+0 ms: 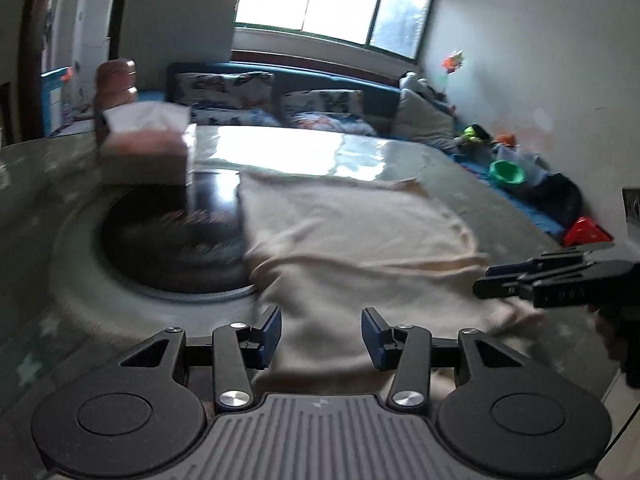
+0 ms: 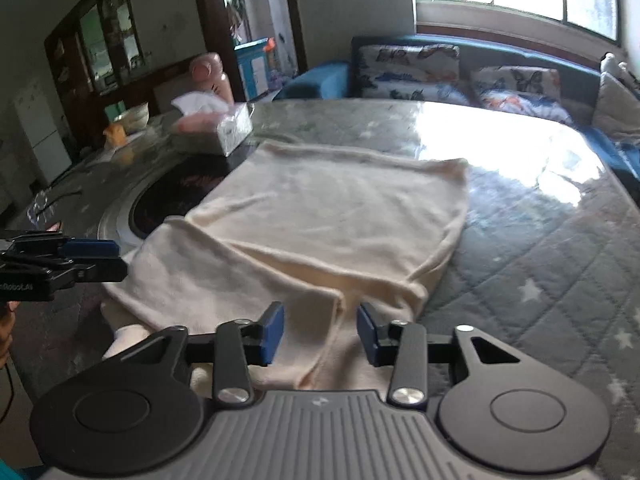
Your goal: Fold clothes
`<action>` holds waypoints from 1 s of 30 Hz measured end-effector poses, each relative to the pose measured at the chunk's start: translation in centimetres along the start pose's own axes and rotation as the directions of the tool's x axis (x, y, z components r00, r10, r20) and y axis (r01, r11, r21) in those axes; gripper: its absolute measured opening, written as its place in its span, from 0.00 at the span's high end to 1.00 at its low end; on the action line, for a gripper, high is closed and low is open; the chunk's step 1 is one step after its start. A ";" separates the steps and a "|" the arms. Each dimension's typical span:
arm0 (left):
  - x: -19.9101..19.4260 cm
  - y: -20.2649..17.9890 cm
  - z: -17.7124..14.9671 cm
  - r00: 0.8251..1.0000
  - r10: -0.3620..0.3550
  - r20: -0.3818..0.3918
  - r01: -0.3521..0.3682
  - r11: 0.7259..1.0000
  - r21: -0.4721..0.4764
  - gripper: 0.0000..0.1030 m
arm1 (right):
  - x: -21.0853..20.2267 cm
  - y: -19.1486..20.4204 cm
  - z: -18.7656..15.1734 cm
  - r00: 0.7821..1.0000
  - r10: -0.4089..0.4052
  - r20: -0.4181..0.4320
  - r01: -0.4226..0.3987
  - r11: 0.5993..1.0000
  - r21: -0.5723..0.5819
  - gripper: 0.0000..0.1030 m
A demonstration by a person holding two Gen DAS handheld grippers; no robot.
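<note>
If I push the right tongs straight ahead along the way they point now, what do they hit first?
Most likely the cream garment: the right tongs stand open over its near fold, angled down at the table. Depth is unclear, but cloth lies directly ahead.

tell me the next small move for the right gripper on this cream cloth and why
Probably ease the right gripper down and close on the near fold of the cream cloth. Its jaws stand open with the cloth's ridge between them, not yet pinched, and the left gripper is open over the near edge too, so nothing is held for the next fold.
</note>
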State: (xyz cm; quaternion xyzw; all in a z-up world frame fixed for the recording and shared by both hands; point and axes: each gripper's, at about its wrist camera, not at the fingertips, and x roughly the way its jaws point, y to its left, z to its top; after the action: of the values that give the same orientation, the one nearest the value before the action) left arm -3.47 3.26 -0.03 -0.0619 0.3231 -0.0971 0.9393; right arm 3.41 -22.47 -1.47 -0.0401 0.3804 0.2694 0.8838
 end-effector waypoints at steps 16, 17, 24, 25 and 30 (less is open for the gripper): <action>-0.3 1.2 -1.7 1.000 0.029 -0.010 -0.029 1.000 0.011 0.51 | -0.8 1.7 1.3 0.991 -0.127 0.052 0.132 0.984 -0.116 0.93; -0.2 1.2 -1.8 1.000 0.028 -0.013 -0.028 1.000 0.012 0.51 | -0.9 1.8 1.4 0.989 -0.138 0.056 0.144 0.982 -0.123 0.93; -0.2 1.3 -1.8 0.999 0.028 -0.029 -0.027 0.999 0.028 0.51 | 0.7 0.9 0.6 0.989 -0.145 -0.008 0.143 0.984 -0.110 0.87; -0.5 1.4 -1.6 0.999 0.027 -0.025 -0.027 0.999 0.029 0.51 | 0.5 0.8 0.6 0.989 -0.145 0.000 0.144 0.984 -0.106 0.87; -1.1 1.1 0.3 1.000 0.013 0.018 -0.014 0.998 0.056 0.51 | -1.2 0.7 1.8 0.990 -0.120 0.070 0.127 0.986 -0.104 0.87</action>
State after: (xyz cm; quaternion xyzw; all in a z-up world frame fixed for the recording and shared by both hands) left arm -4.00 4.63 0.66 -0.0341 0.3124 -0.0991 0.9442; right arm 3.59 -21.94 0.69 -0.1030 0.3339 0.2355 0.9069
